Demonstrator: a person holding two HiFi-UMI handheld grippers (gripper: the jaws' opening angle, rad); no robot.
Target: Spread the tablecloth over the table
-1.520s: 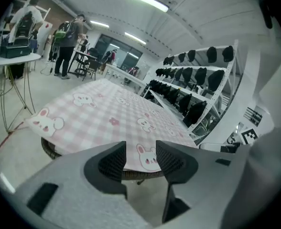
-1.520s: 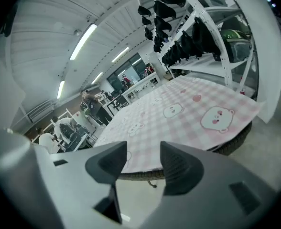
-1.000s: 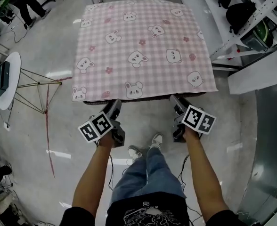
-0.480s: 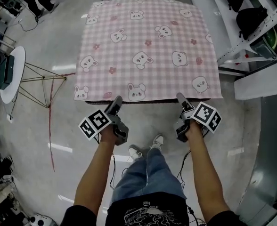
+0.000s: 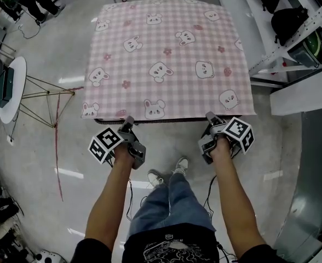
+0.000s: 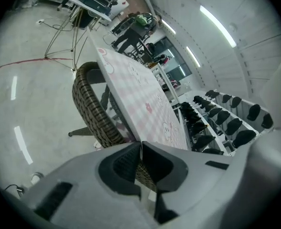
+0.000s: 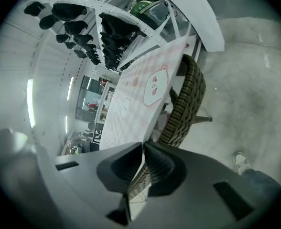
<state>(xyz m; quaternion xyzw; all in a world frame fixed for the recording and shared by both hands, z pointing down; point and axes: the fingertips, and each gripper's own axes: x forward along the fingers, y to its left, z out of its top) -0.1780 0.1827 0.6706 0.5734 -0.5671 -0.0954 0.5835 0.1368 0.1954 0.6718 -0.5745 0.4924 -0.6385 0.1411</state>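
My left tool (image 6: 141, 143) has just been closing, and its jaws now pinch the thin near hem of the tablecloth (image 6: 147, 99). Only the sheet's edge runs between the pads. My right tool (image 7: 144, 147) has done the same and is clamped on the hem further along the same side.

From the head view, the left tool (image 5: 128, 120) and right tool (image 5: 210, 116) sit at the near edge, each a little in from its near corner. The pink checked tablecloth (image 5: 166, 53), printed with bunny faces, lies flat over the table (image 5: 166, 120). Only a dark strip of the table shows under the near hem. Its woven rim (image 6: 90, 113) curves just below the cloth.

On the floor (image 5: 68, 201), a small round side table (image 5: 10, 92) stands to the left. A white rack (image 5: 292, 21) holding dark items stands to the right.
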